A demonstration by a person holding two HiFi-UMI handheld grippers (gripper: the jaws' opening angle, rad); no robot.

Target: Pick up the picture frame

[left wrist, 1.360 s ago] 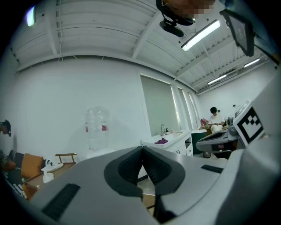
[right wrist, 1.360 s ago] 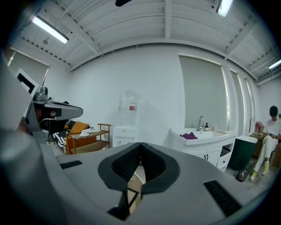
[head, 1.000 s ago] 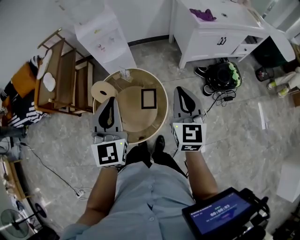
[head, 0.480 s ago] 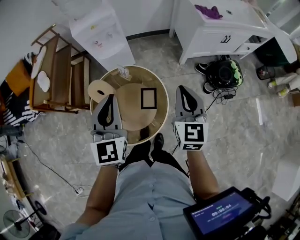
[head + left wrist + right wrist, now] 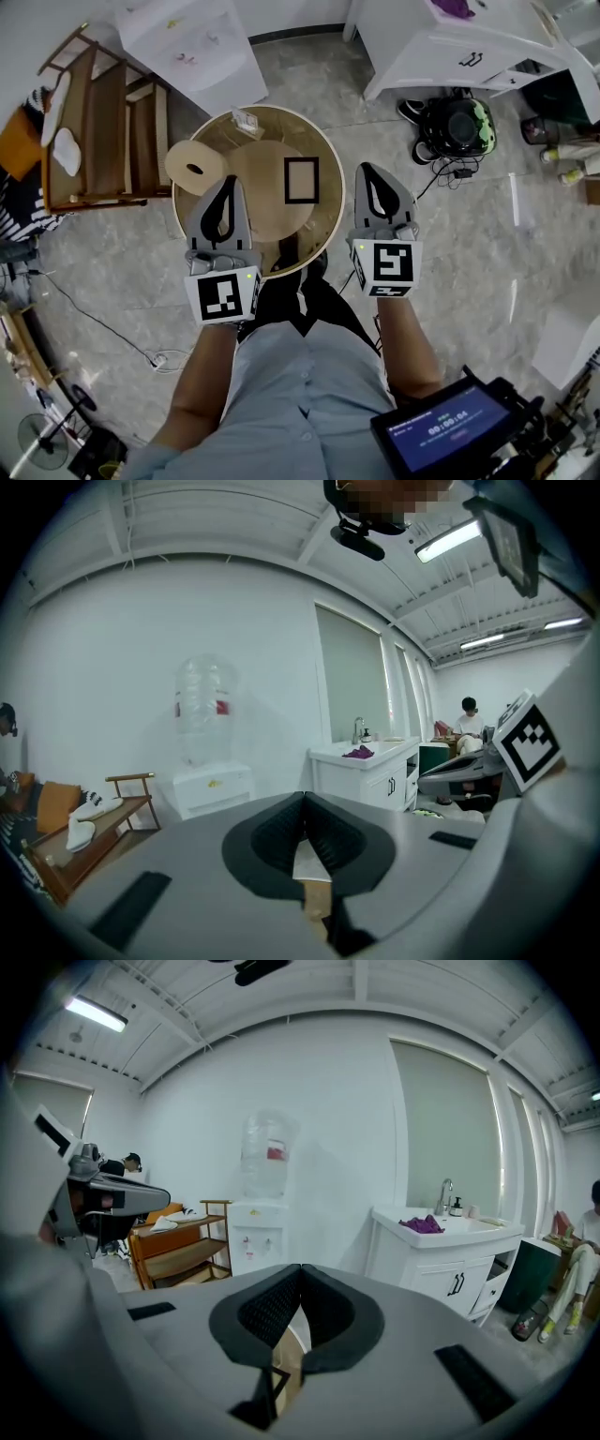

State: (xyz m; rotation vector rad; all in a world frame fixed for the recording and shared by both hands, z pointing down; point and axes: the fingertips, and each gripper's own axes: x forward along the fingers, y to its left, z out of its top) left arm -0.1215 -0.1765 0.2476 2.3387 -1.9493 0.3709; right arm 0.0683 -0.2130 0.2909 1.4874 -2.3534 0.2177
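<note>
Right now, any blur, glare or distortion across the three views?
Head view: fisheye bend at the edges, but the black rectangular picture frame on the round wooden table reads sharp. Left gripper view: heavy barrel curve, dark corners, white ceiling strip light blown out. Right gripper view: same curve and vignette; clear water bottle washes out against the white wall.

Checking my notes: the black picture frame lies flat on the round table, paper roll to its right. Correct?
No. The head view shows the paper roll left of the picture frame, which does lie flat on the round table.
</note>
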